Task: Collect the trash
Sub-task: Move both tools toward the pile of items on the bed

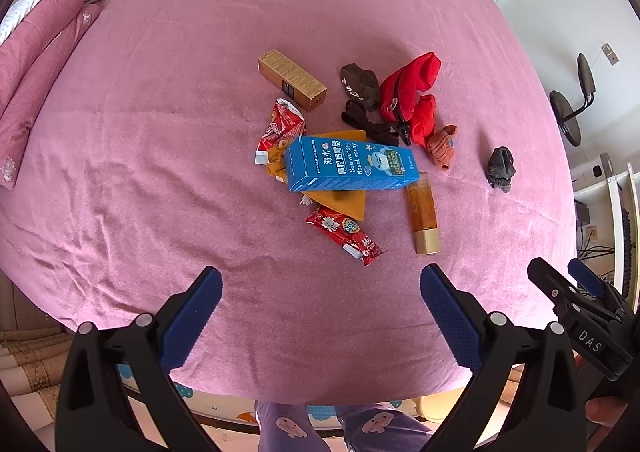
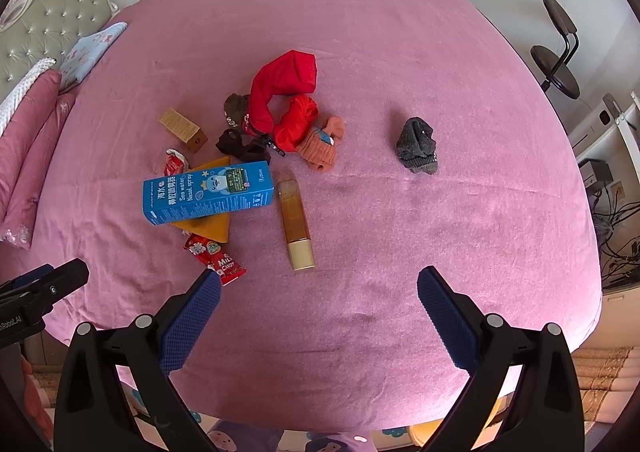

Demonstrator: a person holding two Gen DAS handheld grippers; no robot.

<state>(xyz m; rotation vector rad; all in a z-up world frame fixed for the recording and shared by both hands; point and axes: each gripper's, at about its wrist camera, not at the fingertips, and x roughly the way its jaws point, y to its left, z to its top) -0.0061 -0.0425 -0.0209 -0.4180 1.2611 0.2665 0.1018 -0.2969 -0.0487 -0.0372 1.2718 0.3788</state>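
While litter sits mid-bed [image 1: 160,172] (pink sheet) | pillows [image 1: 36,84] left | stool [image 2: 558,52] right | both grippers [image 1: 320,316] [image 2: 318,316] agape

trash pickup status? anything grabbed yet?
Done: nothing visibly collected. In hand: nothing; left gripper and right gripper both open over the bed. Left: milk candy wrapper, crumpled red wrapper, blue nasal spray box, all lying among the clothes.

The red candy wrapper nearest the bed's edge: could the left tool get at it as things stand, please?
Probably yes. The candy wrapper lies flat on the pink sheet, just ahead of the open left tool, with only bare sheet between. Its far end touches the orange card.
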